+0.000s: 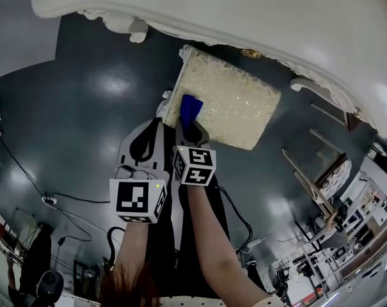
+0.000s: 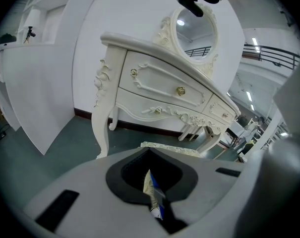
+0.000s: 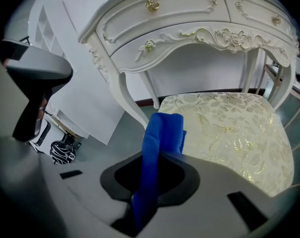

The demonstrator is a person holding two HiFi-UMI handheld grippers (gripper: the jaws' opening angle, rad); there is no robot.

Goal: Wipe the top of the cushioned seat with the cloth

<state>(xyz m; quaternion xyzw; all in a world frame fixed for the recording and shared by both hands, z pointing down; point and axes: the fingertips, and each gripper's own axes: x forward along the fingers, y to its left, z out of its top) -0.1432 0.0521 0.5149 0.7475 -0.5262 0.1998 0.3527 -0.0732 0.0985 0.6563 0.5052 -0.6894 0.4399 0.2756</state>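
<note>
Your right hand-held gripper (image 1: 193, 132) pinches the blue fabric cloth (image 1: 191, 107) above the cream brocade cushioned seat (image 1: 238, 104), poised to wipe. Your left hand-held gripper (image 1: 156, 125) seems closed and empty, held clear.

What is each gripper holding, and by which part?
The right gripper clamps the blue cloth by its near end; the left gripper, jaws shut, holds nothing.

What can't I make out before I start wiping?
Underside of the cushioned seat: head view, hidden by its top.
Whether the cloth touches it: head view looks down; undecidable.
Cloth's lower end: right gripper view, buried between the right gripper's closed jaws.
Cream-and-blue sliver behind the left gripper's closed jaws: left gripper view, too small.
</note>
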